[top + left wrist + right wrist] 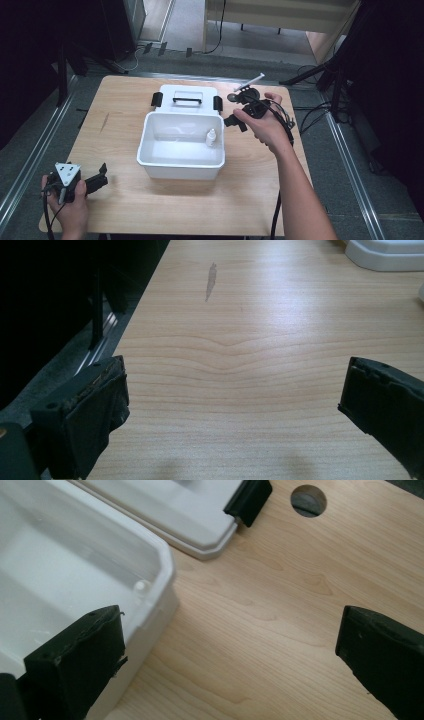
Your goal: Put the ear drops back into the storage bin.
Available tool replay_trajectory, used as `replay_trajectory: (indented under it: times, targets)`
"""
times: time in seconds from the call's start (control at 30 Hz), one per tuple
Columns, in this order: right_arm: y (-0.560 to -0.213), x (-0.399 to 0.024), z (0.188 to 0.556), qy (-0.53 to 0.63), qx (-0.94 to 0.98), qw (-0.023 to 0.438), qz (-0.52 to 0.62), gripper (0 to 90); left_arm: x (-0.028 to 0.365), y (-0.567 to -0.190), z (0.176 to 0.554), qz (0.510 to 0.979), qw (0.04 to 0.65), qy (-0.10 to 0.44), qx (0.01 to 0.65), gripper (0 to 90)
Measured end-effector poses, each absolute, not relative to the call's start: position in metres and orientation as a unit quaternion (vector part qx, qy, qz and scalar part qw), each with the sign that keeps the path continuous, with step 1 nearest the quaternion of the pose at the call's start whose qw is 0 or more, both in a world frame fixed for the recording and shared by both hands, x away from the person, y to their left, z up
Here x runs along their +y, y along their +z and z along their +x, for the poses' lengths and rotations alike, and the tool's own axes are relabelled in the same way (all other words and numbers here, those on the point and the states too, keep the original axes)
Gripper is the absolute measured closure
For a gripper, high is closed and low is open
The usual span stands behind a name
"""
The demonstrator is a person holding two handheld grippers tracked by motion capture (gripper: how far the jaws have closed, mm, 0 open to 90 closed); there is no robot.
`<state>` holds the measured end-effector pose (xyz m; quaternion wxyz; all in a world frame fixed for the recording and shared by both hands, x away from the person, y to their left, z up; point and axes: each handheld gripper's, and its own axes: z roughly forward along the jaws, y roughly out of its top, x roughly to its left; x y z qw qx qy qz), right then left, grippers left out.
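An open white plastic box (pixel 180 150) with rounded corners sits at the middle of the light wooden table (pixel 120 125). Inside it, against the wall on the person's right, a small white dropper bottle (pixel 211 137) stands upright on the box floor. Just behind the box, on its far side, lies a white lid (pixel 186 100), flat on the table, with a black carrying handle (pixel 187 100) on top and a black latch at each end. In the right gripper view the box's rim (pixel 165 575) and the lid's corner with one black latch (pixel 248 500) sit close together, and a round hole in the tabletop (pixel 308 500) shows beyond them.

The right gripper (pixel 234 120) is held above the table just beside the box's far right corner, pointing toward the box, with its cable trailing back along the forearm. Its jaws are spread wide with nothing between them; in its own view one jaw hangs over the box's edge and the other over bare wood.

The left gripper (pixel 102 176) is well apart from the box, near the table's front left corner, with the grey three-cornered plate (pixel 67 172) on top. Its jaws are likewise parted and empty, over bare wood, with a faint grey smudge (pixel 210 281) on the tabletop ahead.
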<state>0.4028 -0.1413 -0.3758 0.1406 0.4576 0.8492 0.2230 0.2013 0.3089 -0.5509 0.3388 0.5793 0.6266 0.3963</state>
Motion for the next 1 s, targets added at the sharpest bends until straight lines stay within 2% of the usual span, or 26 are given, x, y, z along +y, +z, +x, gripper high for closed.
replay_trajectory:
  times: [0.37,1.0]
  targets:
    - [-0.410,-0.187,0.373,0.290,0.806,0.198,0.476,0.0,0.308,-0.551,0.201,0.581,0.335,0.397,0.627,0.0]
    - [-0.474,-0.259,0.316,0.391,0.719,0.243,0.520,0.0,0.309,-0.551,0.201,0.580,0.338,0.397,0.627,0.0]
